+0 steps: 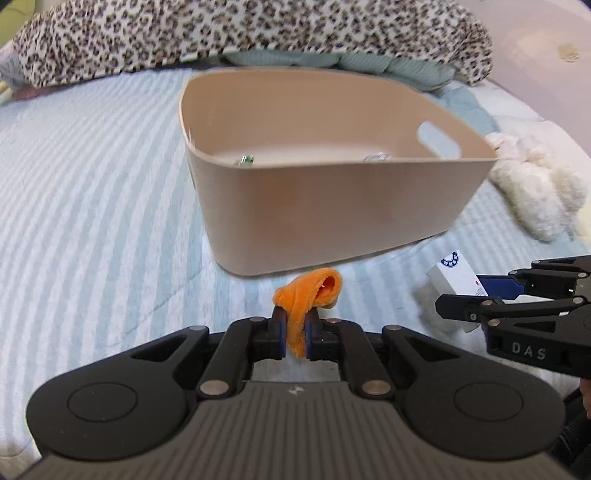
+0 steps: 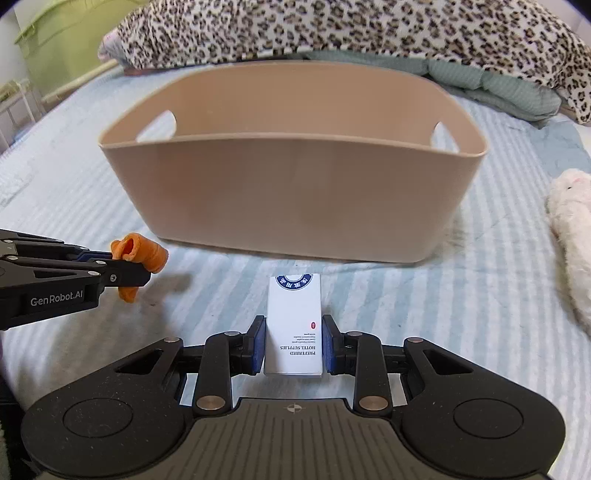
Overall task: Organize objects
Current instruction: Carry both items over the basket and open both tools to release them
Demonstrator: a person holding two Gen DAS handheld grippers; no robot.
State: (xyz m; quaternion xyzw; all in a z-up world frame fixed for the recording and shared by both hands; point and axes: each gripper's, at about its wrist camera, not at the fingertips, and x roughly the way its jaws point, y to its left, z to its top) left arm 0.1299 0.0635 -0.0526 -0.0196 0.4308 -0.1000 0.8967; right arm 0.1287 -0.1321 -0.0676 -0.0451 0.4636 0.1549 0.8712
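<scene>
Left gripper (image 1: 295,334) was clamped on a soft orange plush piece (image 1: 308,295), folded and drooping between the pads, low centre of frame. Right gripper (image 2: 293,345) pinched a rigid white rectangular box (image 2: 294,325) with a blue emblem, bottom centre. Smooth beige bin (image 2: 291,199) with rounded corners and handle cutouts sat mid-frame just beyond both; small items inside, unclear. Striped quilted bedspread (image 1: 92,184) lay bare at left. Fluffy white plush toy (image 2: 572,229) lay at right edge, leopard-print blanket (image 2: 332,26) on top.
</scene>
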